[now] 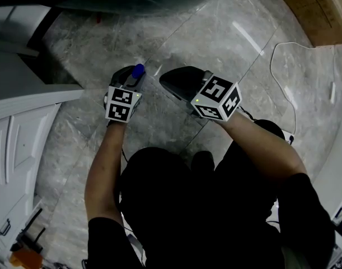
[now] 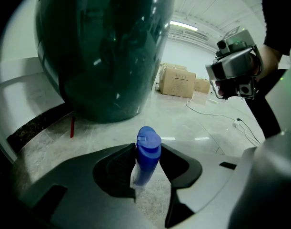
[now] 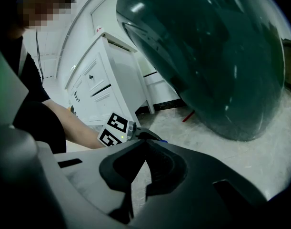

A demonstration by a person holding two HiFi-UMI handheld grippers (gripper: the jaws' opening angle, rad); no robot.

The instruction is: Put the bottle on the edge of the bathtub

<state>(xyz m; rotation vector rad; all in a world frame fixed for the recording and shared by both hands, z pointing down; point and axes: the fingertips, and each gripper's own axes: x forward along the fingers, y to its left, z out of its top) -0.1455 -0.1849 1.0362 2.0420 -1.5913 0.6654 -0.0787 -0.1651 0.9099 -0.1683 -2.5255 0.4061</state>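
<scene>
The left gripper (image 2: pixel 148 148) is found clamped on the bottle (image 2: pixel 146 165), its fingers (image 2: pixel 122 162) closed against the bottle's sides below the blue cap (image 2: pixel 148 141). The bottle is held clear of the marble floor (image 1: pixel 215 32), short of the bathtub (image 2: pixel 102 46) and well apart from its dark green wall; no contact with the tub is noted. The bathtub's rim is not shown in any view.

The right gripper (image 3: pixel 146 143) is held beside the left, equally short of the bathtub, with its fingers together at the tips and nothing between them.

Open floor is seen between both grippers and the bathtub's base. A red item (image 2: pixel 72 127) lies at the foot of the bathtub. A white cabinet (image 3: pixel 102 80) stands to one side of the bathtub. Cardboard boxes (image 2: pixel 178 82) and a loose cable (image 2: pixel 216 113) are noted on the floor beyond the bathtub, well apart from the grippers
</scene>
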